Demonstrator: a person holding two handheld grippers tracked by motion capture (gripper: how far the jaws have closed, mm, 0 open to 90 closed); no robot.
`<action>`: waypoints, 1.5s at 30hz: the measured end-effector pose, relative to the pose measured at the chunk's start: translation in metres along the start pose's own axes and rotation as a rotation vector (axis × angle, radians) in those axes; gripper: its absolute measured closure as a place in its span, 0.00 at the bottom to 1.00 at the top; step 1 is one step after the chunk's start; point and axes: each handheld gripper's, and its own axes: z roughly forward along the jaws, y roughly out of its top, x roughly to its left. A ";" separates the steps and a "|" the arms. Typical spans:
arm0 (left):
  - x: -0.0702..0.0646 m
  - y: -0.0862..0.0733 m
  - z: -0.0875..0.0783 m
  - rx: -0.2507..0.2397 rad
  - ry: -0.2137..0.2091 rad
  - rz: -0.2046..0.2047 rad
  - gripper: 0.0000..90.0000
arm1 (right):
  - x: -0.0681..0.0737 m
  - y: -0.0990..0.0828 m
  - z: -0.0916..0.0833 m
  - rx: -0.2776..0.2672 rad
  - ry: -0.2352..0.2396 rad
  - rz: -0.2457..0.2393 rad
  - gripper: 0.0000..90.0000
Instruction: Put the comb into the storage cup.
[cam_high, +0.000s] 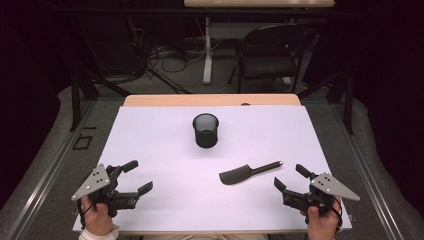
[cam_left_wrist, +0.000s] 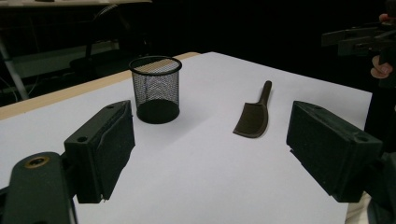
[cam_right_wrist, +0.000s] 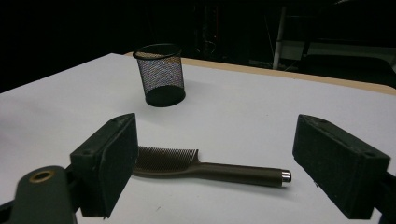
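Two black grippers in two hands

The left gripper (cam_high: 134, 176) and right gripper (cam_high: 289, 176) are black, each with two blocky jaws and a grey three-cornered plate with small holes on top. A brass-ringed screw hole sits near each camera. A light sleeve (cam_high: 102, 233) covers the left wrist.

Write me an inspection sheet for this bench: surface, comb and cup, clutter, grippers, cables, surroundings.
Surface: white sheet over a wooden table; looks clean.
Job's things: comb lies flat, handle towards the right; mesh cup stands upright beyond it, seemingly empty. The two are apart.
Clutter: nothing seen.
Grippers: left gripper open, holds nothing, low at the near left corner. Right gripper open, holds nothing, near the comb's handle without touching it.
Cables: loose cables on the floor beyond the table.
Surroundings: folding chair and a table leg behind; dark room.
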 end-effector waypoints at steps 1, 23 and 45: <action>0.000 0.000 0.000 -0.005 0.001 -0.005 0.17 | -0.001 0.000 0.000 0.004 0.001 0.003 0.16; 0.000 0.002 0.013 0.057 0.030 -0.044 0.18 | -0.005 0.003 0.010 0.082 -0.004 0.004 0.00; 0.000 0.001 0.008 0.037 0.057 -0.088 0.19 | -0.011 0.019 0.031 0.169 -0.033 -0.093 0.32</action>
